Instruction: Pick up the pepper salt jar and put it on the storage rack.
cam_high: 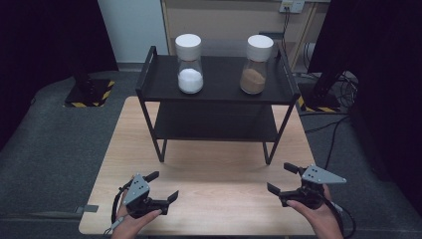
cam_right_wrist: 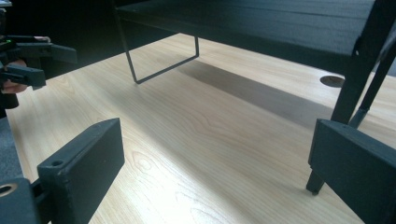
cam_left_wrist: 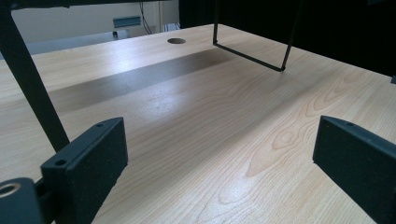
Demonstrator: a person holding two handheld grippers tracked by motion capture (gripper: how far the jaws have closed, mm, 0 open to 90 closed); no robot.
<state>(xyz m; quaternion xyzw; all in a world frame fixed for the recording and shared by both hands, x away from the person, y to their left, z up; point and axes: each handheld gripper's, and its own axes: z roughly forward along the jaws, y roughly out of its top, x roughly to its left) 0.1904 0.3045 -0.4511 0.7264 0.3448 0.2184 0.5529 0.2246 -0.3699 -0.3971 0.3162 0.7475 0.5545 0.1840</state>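
The black shelf rack (cam_high: 214,94) stands in the upper middle of the high view, on the far half of the worktop (cam_high: 209,169), well apart from both tools. The left tool (cam_high: 164,185) sits at the lower left of the frame, its jaws spread wide with nothing between them, held just over the bare wood by a hand (cam_high: 130,224). The right tool (cam_high: 282,178) mirrors it at the lower right, jaws likewise spread and empty, gripped by the other hand (cam_high: 318,214). In the right gripper view the rack's near leg (cam_right_wrist: 348,98) rises close by at the right edge. On the rack's top shelf stand two white-lidded jars: one of white powder (cam_high: 189,63) at the left, one of brown powder (cam_high: 255,64) at the right.
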